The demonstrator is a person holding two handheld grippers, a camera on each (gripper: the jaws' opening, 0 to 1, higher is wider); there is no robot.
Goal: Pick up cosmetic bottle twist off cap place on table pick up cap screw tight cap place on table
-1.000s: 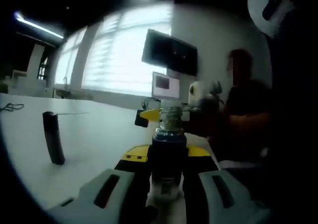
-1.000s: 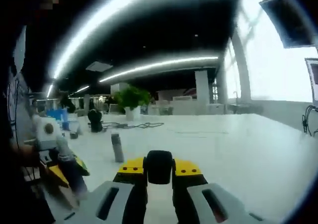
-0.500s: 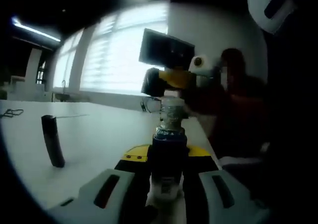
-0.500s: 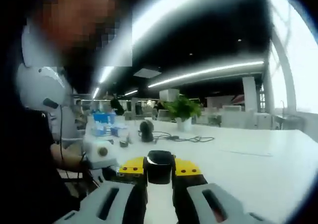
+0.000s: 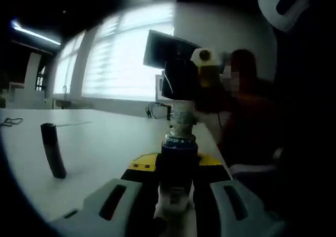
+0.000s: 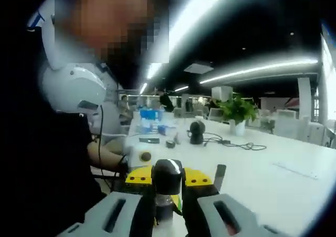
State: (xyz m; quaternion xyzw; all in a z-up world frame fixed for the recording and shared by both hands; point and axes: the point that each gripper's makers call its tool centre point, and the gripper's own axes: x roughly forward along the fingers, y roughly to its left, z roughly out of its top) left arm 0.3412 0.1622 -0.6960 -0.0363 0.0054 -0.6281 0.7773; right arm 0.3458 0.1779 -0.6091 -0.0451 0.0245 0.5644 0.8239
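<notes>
Late stage, by the look of it: the cap is off and is going back on. Starting at the left of the left gripper view, a dark upright stick-like item (image 5: 53, 151) stands on the white table (image 5: 105, 142), well apart from the action; can't tell what it is. Centre: the left gripper (image 5: 177, 166) is closed on the cosmetic bottle (image 5: 178, 142), held upright above the table, bare threaded neck showing. Right above the neck sits the black cap (image 5: 180, 81), clamped in the right gripper (image 5: 195, 74), which comes in from the right. In the right gripper view the right gripper's jaws are closed on the cap (image 6: 168, 175), with the bottle (image 6: 164, 212) directly below it; touching or just above, can't tell. Left to do, judging from this: seat the cap, screw it tight, set the bottle on the table. Versus a second ago: the right gripper with the cap was down beside the neck, half a second ago it was lifted up to the neck's upper left, now it is centred over the neck. The bottle has stayed put in the left gripper.
</notes>
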